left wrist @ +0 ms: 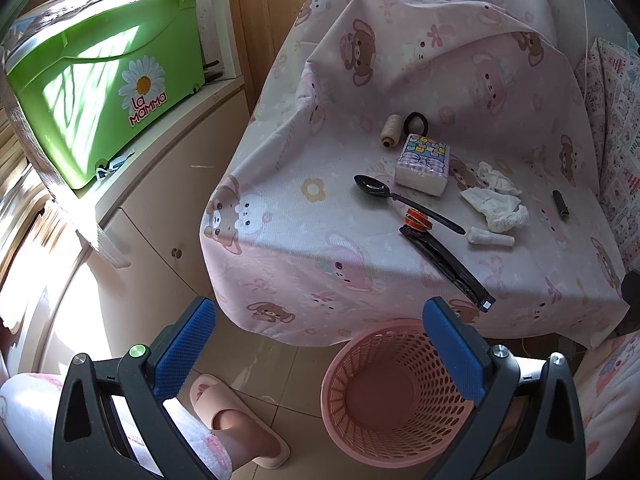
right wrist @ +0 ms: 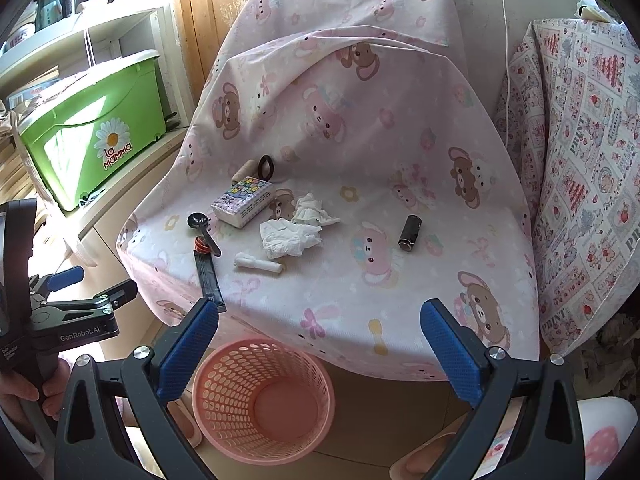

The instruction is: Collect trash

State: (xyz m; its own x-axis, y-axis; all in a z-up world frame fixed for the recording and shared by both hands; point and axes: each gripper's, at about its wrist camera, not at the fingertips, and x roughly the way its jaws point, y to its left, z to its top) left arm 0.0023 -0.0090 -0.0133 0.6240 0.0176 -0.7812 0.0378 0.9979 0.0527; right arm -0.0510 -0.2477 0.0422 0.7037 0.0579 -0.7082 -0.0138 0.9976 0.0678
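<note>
Closest to my lenses sit the blue pads [left wrist: 186, 348] of both tools, spread wide and holding nothing: the left gripper [left wrist: 320, 356] and the right gripper [right wrist: 320, 354] each hang above the floor in front of the covered seat. Between and just below them I see the pink mesh basket [left wrist: 394, 396] standing upright on the tiles, hollow down to its base (its rim sits partly behind my left tool's right pad). A slippered foot [left wrist: 236, 420] rests just beside it.

On the pink bear-print cloth [right wrist: 360, 152] lies the trash: two crumpled white tissues [right wrist: 290, 238] touching each other, with a small white rolled scrap [right wrist: 258, 263] near their front edge. Just beside them I make out a tissue pack [right wrist: 243, 201], a black spoon [right wrist: 202, 230], a black strip [right wrist: 208, 278] reaching the cloth's edge, a thread spool [left wrist: 390, 131] and a dark ring [left wrist: 416, 122]. A dark tube [right wrist: 410, 234] lies well apart on the right. At far left a green tub [left wrist: 108, 80] sits on a cabinet.
</note>
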